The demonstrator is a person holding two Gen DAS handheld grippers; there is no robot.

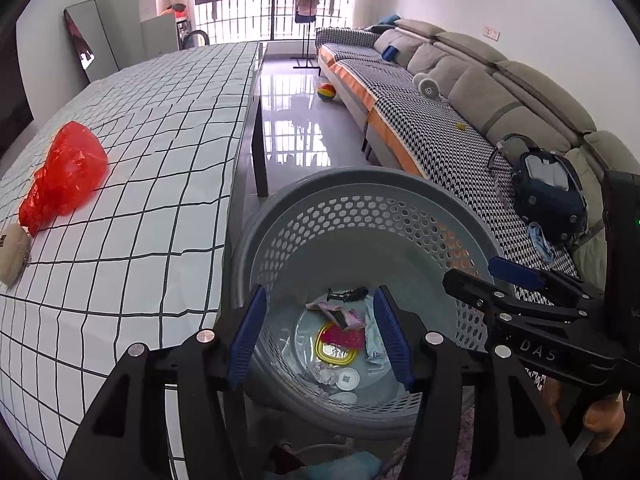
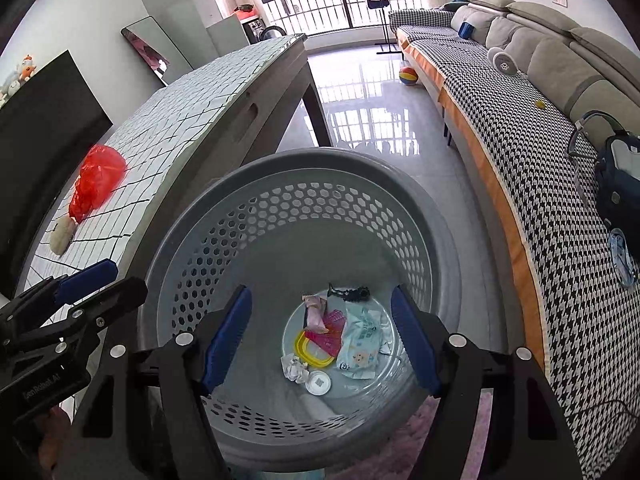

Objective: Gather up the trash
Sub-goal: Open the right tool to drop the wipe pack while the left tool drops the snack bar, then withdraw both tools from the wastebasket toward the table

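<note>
"DAS" shows on the right hand-held gripper.

Table with white grid-patterned cloth, two items on it.
Crumpled red plastic bag lies near the table's edge; a small beige pouch touches the bag's nearer end.

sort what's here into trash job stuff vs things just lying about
Job:
- grey basket with wrappers already inside
- red plastic bag on the checked table
- left gripper and right gripper, both open above the basket

Lying about:
- sofa
- dark bag
- ball
- beige pouch
</note>
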